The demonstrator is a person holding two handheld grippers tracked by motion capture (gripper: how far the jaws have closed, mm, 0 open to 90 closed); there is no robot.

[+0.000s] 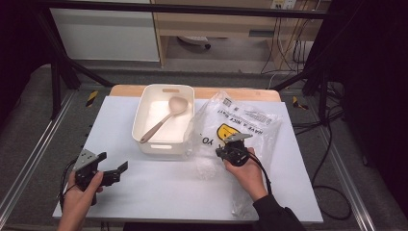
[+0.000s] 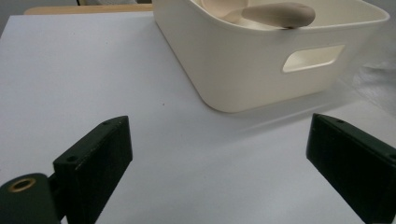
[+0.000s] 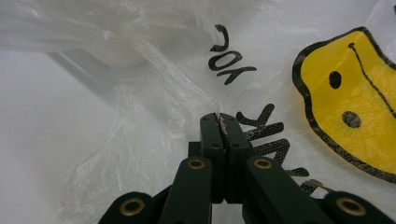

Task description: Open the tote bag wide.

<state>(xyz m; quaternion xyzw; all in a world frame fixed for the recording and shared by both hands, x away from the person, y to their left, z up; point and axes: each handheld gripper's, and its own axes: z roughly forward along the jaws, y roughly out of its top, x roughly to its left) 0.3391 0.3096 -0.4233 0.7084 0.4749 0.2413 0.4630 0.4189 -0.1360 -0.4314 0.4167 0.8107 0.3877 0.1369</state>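
Left gripper (image 1: 114,172): sitting at 7 o'clock, jaws spread wide, gripping nothing.
Right gripper (image 1: 222,153): jaws pressing together, pinching the plastic bag (image 1: 240,126).
Plastic bag: clear, crinkled, showing a yellow smiley, lying at 3 o'clock.
Bin (image 1: 146,115): cream, holding a ladle (image 1: 163,119).
Table (image 1: 159,187): white sheet covering a wooden top.

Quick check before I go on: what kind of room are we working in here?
Probably a lab or workshop test bench, not a home: a white work table set inside a black metal frame, loose cables trailing on grey carpet, and plain cabinets behind.
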